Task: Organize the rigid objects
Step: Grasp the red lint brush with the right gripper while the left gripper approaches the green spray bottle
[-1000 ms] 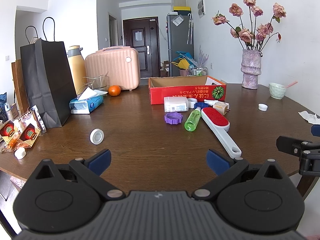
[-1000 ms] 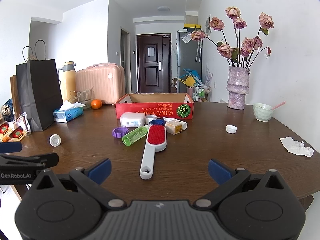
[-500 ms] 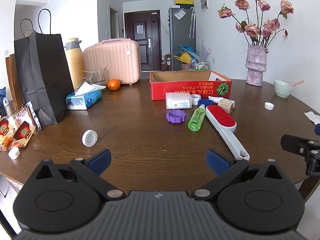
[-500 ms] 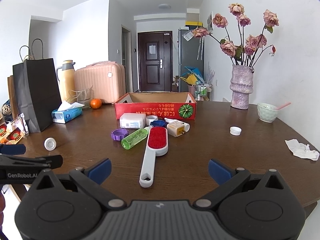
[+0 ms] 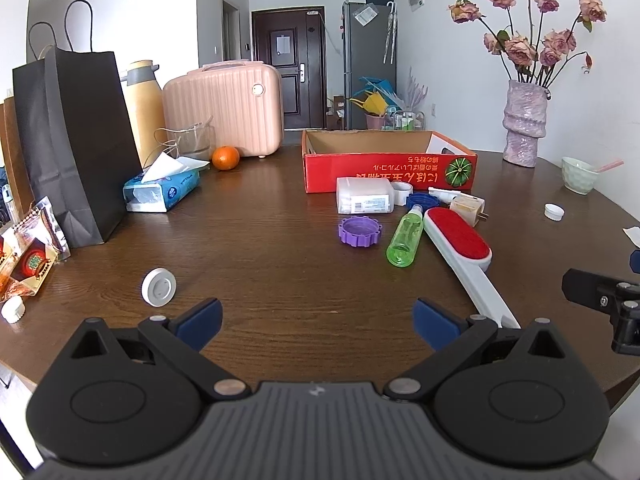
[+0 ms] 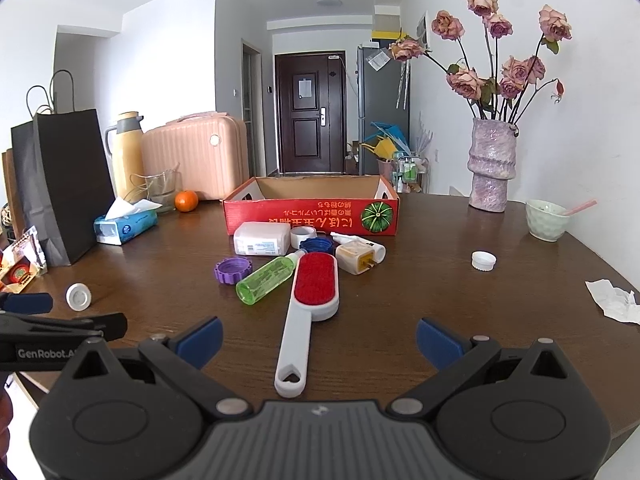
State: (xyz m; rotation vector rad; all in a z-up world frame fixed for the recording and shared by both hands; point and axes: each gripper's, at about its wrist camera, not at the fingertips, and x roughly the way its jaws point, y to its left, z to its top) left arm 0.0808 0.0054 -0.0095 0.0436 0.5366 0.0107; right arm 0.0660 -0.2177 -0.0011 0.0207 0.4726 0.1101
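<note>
A red cardboard box [image 6: 312, 216] stands open at the table's middle back; it also shows in the left wrist view [image 5: 390, 168]. In front of it lie a white lint brush with a red pad [image 6: 312, 300], a green bottle [image 6: 266, 278], a purple lid [image 6: 233, 271], a white container [image 6: 262, 239], a blue lid [image 6: 316, 245] and a beige plug adapter [image 6: 356, 258]. My right gripper [image 6: 318, 338] is open, with the brush handle between its fingers. My left gripper [image 5: 318, 320] is open and empty over the table's front edge.
A black paper bag [image 5: 76, 144], tissue pack [image 5: 162, 190], orange [image 5: 225, 158], thermos and pink case [image 5: 224, 116] stand at the left. A white round cap [image 5: 158, 287] lies front left. A vase [image 6: 491, 164], bowl [image 6: 546, 220], white cap [image 6: 483, 260] and crumpled tissue [image 6: 614, 300] are at the right.
Both grippers have moved slightly forward and up over the table, so the objects look a little nearer. Both stay open. Nothing on the table has moved.
</note>
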